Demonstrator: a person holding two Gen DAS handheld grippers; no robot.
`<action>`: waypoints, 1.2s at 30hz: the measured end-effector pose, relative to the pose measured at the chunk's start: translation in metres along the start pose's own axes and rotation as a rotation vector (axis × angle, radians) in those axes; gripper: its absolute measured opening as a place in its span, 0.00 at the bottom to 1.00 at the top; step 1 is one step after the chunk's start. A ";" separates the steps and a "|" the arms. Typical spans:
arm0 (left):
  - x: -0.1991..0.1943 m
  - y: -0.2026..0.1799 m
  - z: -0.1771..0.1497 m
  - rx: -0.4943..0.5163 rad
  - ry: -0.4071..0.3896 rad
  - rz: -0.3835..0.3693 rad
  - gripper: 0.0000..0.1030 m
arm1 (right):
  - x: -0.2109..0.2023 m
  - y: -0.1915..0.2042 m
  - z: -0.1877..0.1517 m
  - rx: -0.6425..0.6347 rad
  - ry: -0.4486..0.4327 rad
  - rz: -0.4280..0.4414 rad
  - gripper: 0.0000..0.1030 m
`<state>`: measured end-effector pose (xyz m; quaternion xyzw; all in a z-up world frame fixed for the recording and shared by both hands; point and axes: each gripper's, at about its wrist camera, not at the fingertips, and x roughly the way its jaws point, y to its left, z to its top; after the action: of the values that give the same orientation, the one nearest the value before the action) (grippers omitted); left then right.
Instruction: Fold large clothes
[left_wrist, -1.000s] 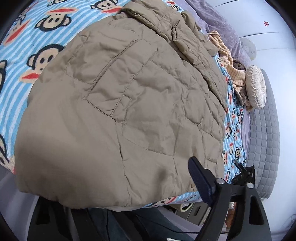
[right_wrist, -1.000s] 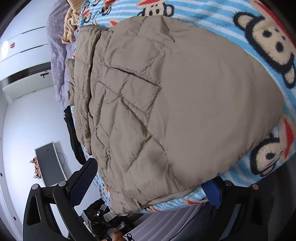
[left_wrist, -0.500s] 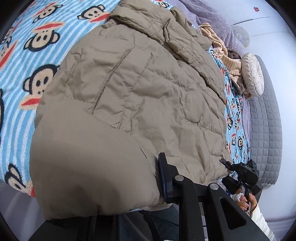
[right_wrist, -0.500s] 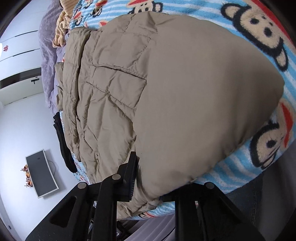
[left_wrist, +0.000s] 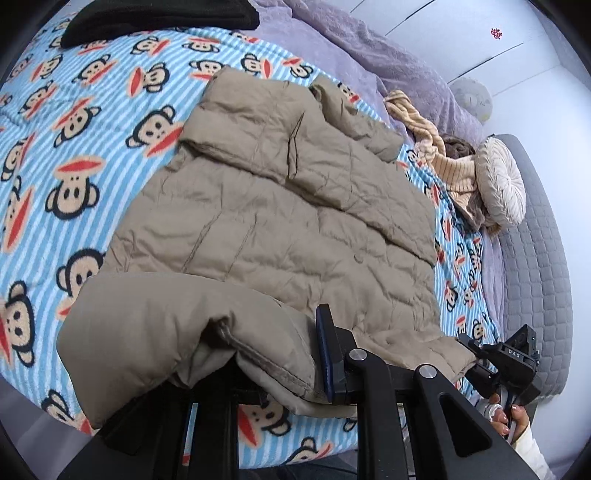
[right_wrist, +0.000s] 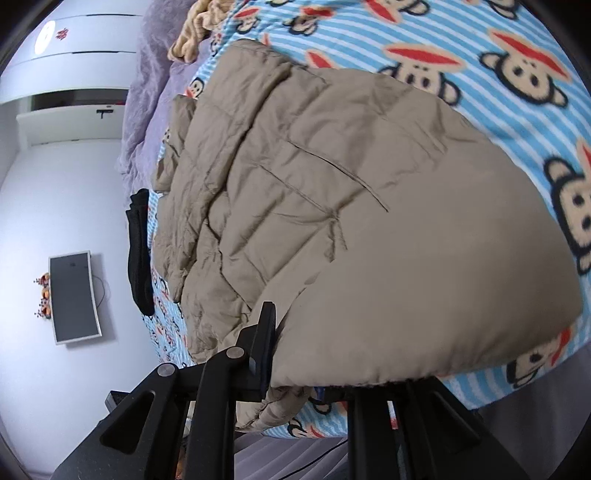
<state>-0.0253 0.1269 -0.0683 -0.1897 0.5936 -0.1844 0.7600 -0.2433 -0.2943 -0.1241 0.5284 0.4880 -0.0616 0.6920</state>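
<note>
- The tan puffer jacket (left_wrist: 280, 221) lies spread on the bed, over a blue striped monkey-print blanket (left_wrist: 92, 129), with its collar end far ahead of both tools and its hem right at them.
- The left tool (left_wrist: 280, 365) is clamped on the hem; its jaws have just been closing, and the padded edge bunches between them, one blue-lined finger pressed against the fabric.
- The right tool (right_wrist: 306, 373) is clamped on the other hem corner in the same way, jaws just closed, fabric pinched between them and bulging over the top.
- In the left wrist view the right tool (left_wrist: 506, 362) shows off to the right of the left one, with a hand (left_wrist: 513, 417) under it.
- The hem looks lifted off the blanket, curling over toward the collar.
- To my eye the fold is only starting: both corners are gripped, the sleeves seem tucked in, but the bottom half has yet to be carried up and laid over the top half.
- A black garment (left_wrist: 159, 18) and a striped beige one (left_wrist: 447, 162) lie farther off, beyond the jacket, apparently waiting.
</note>
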 end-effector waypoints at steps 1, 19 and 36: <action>-0.004 -0.005 0.007 -0.005 -0.027 0.006 0.22 | -0.001 0.008 0.007 -0.022 0.002 0.004 0.17; 0.049 -0.054 0.184 0.049 -0.237 0.117 0.22 | 0.014 0.159 0.168 -0.419 -0.079 -0.028 0.11; 0.172 -0.009 0.262 0.075 -0.156 0.219 0.22 | 0.159 0.179 0.274 -0.383 -0.059 -0.158 0.09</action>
<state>0.2683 0.0499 -0.1485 -0.1089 0.5425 -0.1072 0.8261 0.1138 -0.3654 -0.1316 0.3455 0.5103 -0.0370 0.7867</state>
